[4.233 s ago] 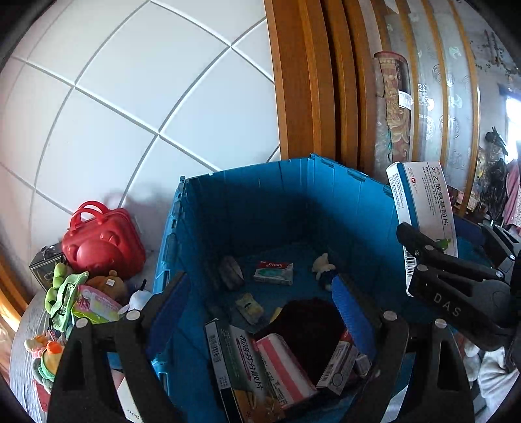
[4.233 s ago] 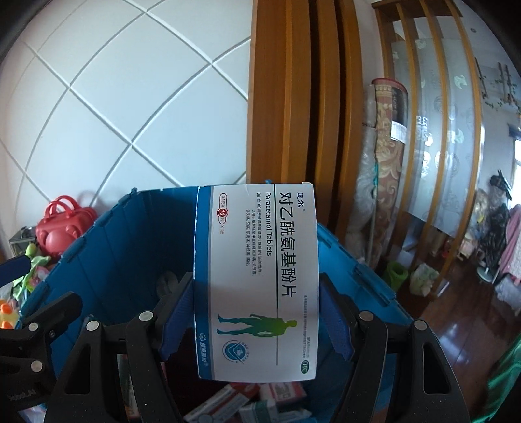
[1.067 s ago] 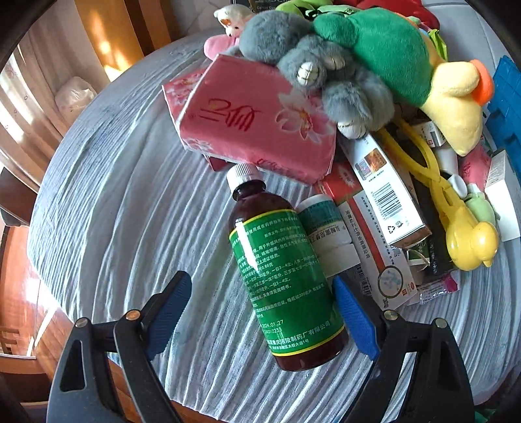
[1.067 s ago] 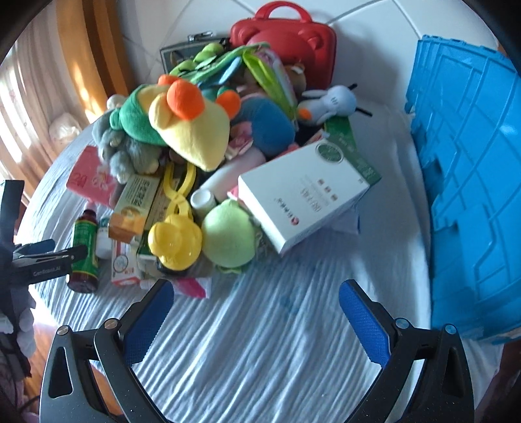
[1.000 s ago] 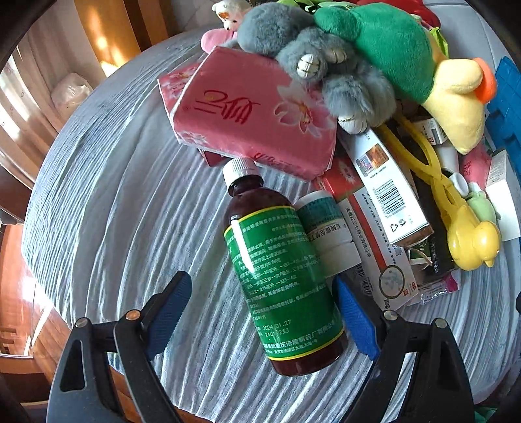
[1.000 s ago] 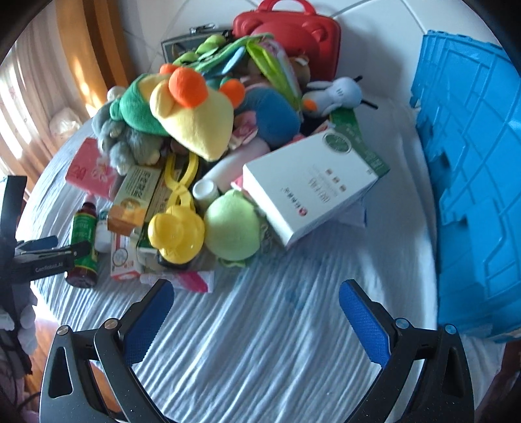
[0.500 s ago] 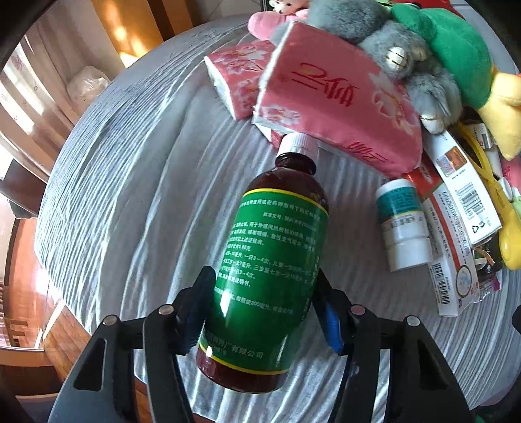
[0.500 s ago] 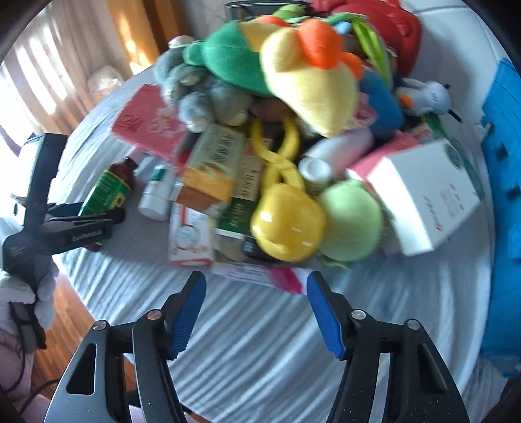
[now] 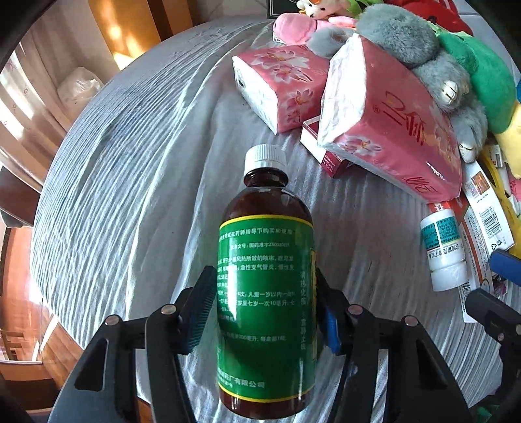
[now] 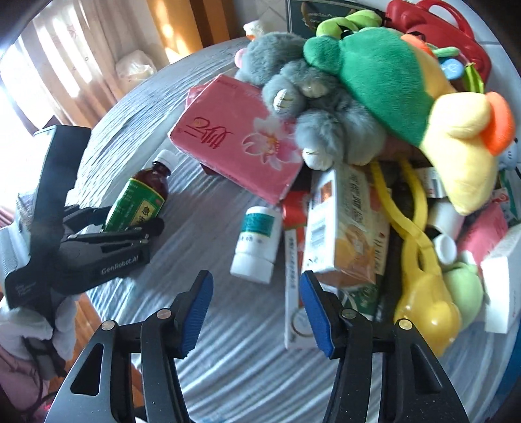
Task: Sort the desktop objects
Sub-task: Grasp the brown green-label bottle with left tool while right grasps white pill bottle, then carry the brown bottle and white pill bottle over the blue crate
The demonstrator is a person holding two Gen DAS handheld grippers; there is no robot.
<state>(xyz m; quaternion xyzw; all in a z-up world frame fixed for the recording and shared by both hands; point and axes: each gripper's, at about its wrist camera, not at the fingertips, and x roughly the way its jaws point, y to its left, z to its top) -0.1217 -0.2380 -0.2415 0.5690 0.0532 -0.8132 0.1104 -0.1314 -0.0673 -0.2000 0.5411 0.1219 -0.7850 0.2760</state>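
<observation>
My left gripper (image 9: 265,309) is shut on a brown medicine bottle (image 9: 267,293) with a green label and white cap, held above the grey striped tablecloth (image 9: 130,162). It shows in the right wrist view too (image 10: 140,198), in the left gripper (image 10: 130,227). My right gripper (image 10: 255,309) is open and empty, just in front of a small white pill bottle (image 10: 257,240) lying on the cloth. That pill bottle also shows in the left wrist view (image 9: 443,247).
A pile lies to the right: pink tissue packs (image 9: 387,130), a grey plush (image 10: 312,107), a green and yellow plush (image 10: 407,84), medicine boxes (image 10: 345,227), a yellow duck toy (image 10: 423,293), a red case (image 10: 439,29). The table edge (image 9: 49,312) is at left.
My left gripper has closed on the brown bottle and lifted it off the cloth. My right gripper has moved left toward the white pill bottle and narrowed its opening.
</observation>
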